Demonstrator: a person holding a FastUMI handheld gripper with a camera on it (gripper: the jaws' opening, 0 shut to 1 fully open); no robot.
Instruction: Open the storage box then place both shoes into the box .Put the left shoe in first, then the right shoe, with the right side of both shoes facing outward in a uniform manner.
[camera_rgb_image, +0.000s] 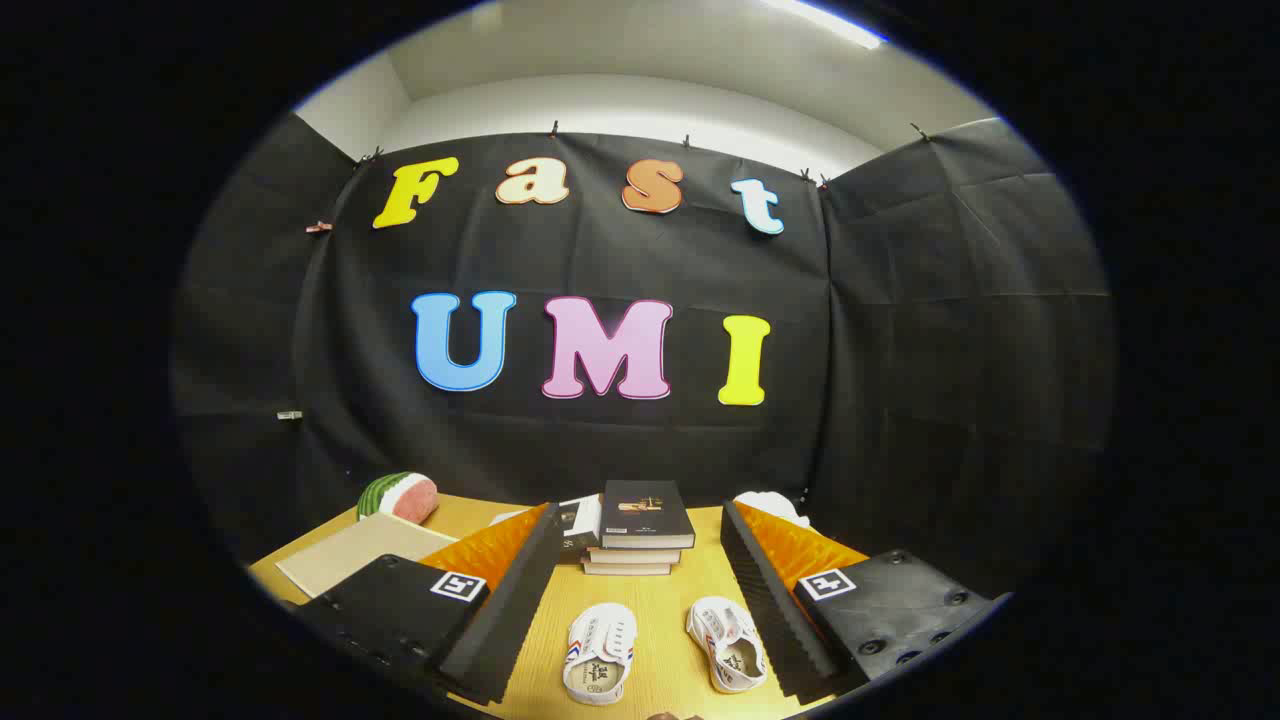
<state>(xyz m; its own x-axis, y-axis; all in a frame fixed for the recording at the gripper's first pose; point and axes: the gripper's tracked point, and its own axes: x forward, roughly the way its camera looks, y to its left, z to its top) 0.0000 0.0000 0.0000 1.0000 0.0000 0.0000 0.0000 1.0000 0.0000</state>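
Observation:
Two small white shoes lie side by side on the wooden table (660, 590), toes pointing away from me. One shoe (600, 652) lies nearer the left finger, the other shoe (728, 643) nearer the right finger. Both have red and blue stripes on their sides. My gripper (637, 515) is open wide, held above the table, and both shoes sit between its fingers (510, 610) without touching them. A white and dark boxy object (578, 522) is partly hidden behind the left finger; I cannot tell what it is.
A stack of books (643, 530) stands just beyond the shoes. A watermelon-slice toy (398, 496) and a flat beige board (360, 550) lie at the back left. Something white (768, 505) shows behind the right finger. The black cloth wall closes the back.

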